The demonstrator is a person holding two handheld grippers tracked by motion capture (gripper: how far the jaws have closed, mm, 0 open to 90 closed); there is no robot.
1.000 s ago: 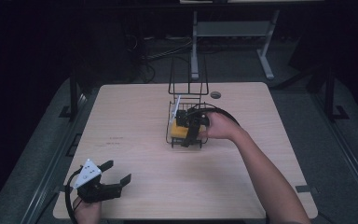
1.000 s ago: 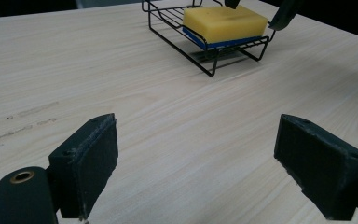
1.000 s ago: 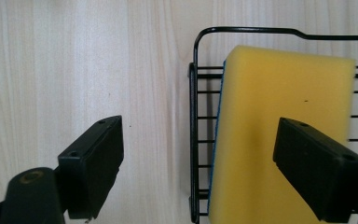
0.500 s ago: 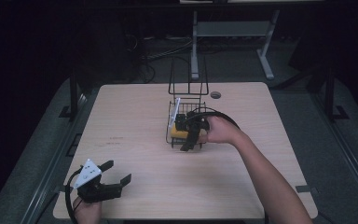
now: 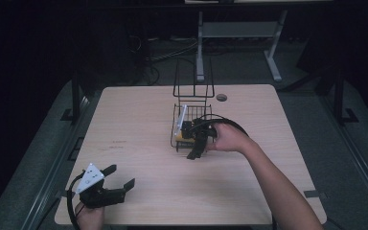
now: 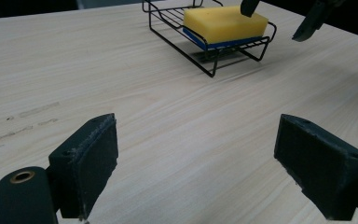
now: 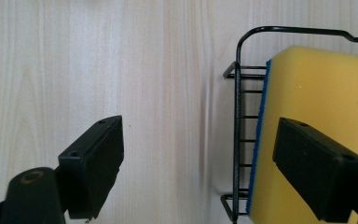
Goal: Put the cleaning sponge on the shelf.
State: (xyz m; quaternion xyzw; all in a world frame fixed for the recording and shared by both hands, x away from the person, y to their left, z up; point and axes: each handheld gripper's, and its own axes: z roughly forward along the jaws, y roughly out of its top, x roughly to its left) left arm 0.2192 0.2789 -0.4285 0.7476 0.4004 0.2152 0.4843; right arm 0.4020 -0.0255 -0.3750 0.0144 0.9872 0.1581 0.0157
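Sponge [image 7: 321,126] lies flat in the wire rack [image 7: 238,140] mid-desk [image 5: 139,124], where we hover our right tongs [image 7: 205,168] spread and empty over its near edge, while our left tongs [image 6: 205,163] rest spread at the desk's near corner, out of the way.

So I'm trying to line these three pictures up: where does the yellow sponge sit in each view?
High view: the yellow sponge lies mid-table in the wire rack, partly behind the right gripper.
Left gripper view: top centre, lying in the rack, far beyond the open left gripper.
Right gripper view: right edge, partly behind one of that gripper's pads.
Shared landmark: the rack's black wire rim beside the sponge's blue underside.
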